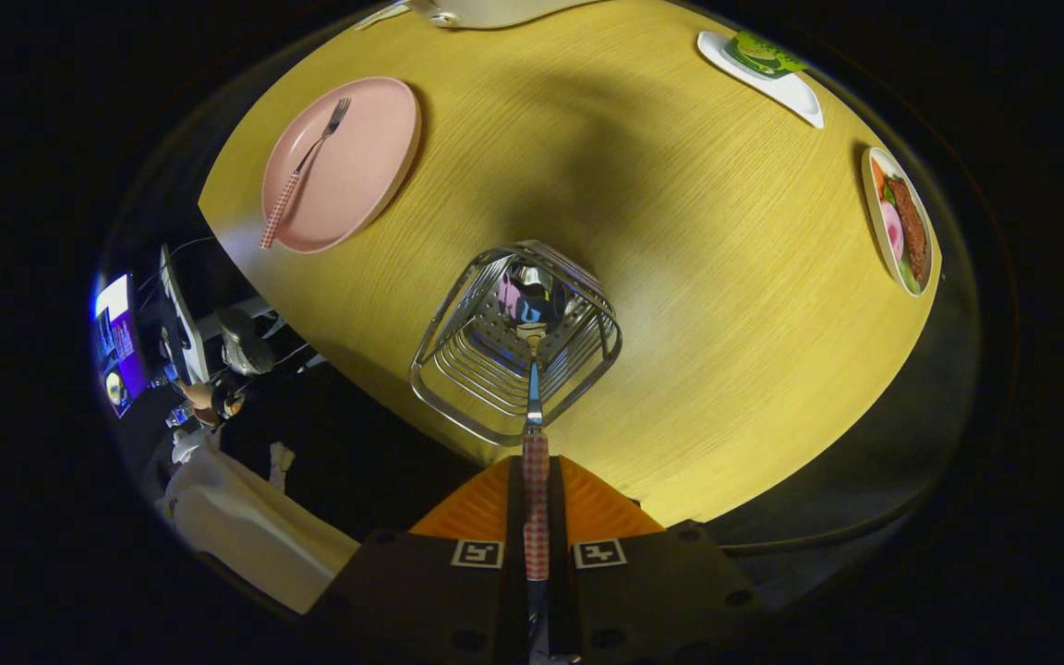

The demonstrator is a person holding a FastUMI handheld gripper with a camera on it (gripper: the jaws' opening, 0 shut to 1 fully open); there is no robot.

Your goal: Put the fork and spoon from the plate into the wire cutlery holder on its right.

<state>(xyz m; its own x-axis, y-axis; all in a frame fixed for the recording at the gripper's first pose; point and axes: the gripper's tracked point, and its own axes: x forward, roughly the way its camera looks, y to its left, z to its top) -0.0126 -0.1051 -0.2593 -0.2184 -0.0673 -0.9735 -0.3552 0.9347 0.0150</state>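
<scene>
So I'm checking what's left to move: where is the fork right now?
In the gripper view, the checked-handled metal fork lies on the round pink plate, left of and beyond the wire cutlery holder.

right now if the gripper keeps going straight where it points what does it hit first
The gripper, jaws shut on the spoon, points down into the wire cutlery holder. The spoon's bowl is already inside, so it would probably meet the holder's perforated bottom first; how much gap remains is unclear.

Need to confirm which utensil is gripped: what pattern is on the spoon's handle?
Red-and-white check on the spoon handle, clearest in the gripper view, clamped by the gripper.
</scene>
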